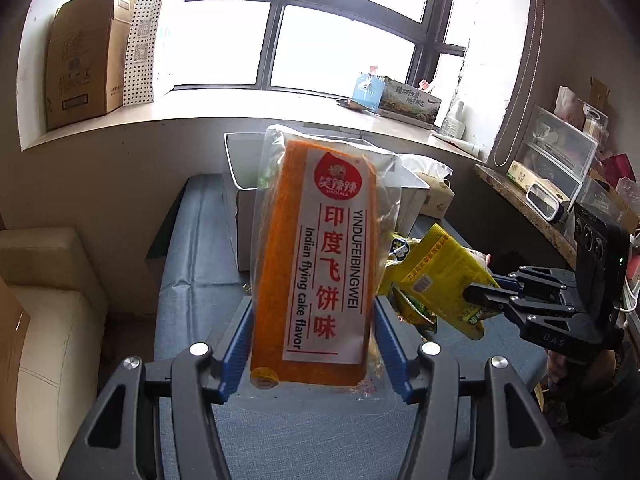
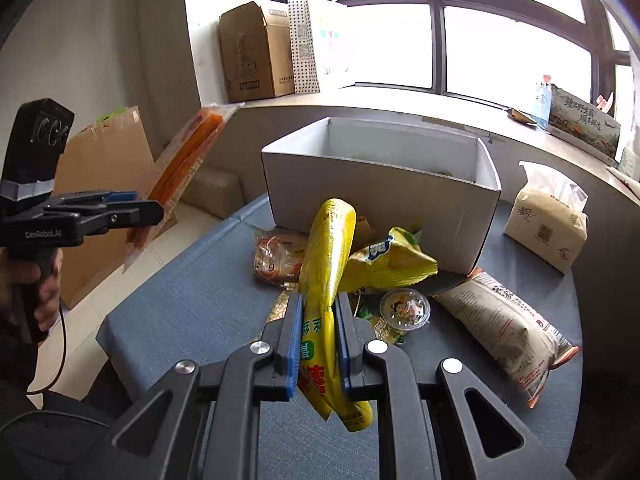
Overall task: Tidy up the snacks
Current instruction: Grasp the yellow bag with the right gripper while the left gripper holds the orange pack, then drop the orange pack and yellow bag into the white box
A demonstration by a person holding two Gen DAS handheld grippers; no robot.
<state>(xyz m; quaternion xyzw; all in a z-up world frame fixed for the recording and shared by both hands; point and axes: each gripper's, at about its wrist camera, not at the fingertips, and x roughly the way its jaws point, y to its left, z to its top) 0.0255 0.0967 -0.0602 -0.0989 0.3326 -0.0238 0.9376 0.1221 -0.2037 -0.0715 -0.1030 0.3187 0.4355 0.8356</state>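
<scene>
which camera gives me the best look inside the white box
The right wrist view: the white box stands open-topped with its rim and inner walls showing, though its floor is hidden. In the left wrist view the orange snack pack held by the left gripper covers most of it.

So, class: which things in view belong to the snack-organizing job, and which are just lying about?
Job:
- orange flat snack packet in left gripper
- yellow foil pouch in right gripper
- open white cardboard box
- grey snack bag

Lying about:
- tissue pack
- brown carton
</scene>
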